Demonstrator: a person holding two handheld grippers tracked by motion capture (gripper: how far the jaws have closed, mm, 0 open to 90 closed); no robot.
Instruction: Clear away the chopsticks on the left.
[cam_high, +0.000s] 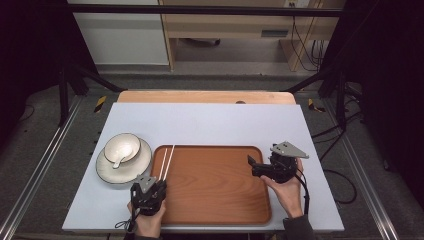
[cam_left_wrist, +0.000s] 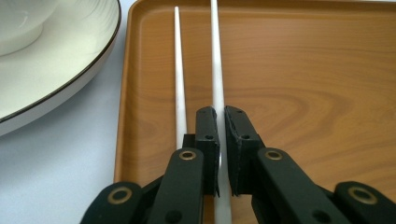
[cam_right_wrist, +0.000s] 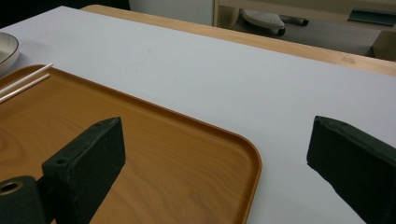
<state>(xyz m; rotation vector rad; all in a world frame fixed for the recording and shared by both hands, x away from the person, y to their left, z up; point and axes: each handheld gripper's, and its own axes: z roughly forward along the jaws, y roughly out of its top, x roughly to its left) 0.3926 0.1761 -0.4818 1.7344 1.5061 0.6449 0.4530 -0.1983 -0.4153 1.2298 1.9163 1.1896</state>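
The left gripper (cam_left_wrist: 219, 116) is clenching one of the two white chopsticks (cam_left_wrist: 215, 60), its jaws pinched on the right-hand stick near its close end; the other stick is lying just beside the left jaw, free. Both chopsticks are running side by side along the left edge of the wooden tray (cam_high: 215, 200). The right gripper (cam_high: 257, 165) is hovering over the tray's right edge with its jaws standing wide apart and nothing between them; in the right gripper view one jaw is hanging over the tray's corner and the other over the bare table.

The tray is sitting on a pale grey sheet (cam_high: 210, 125) covering a wooden table (cam_high: 205, 96). Just left of the tray, a white plate (cam_high: 107, 172) is carrying a bowl (cam_high: 129, 142) with a spoon (cam_high: 119, 160). Around the table, a dark frame and grey floor are showing, with cables at the right.
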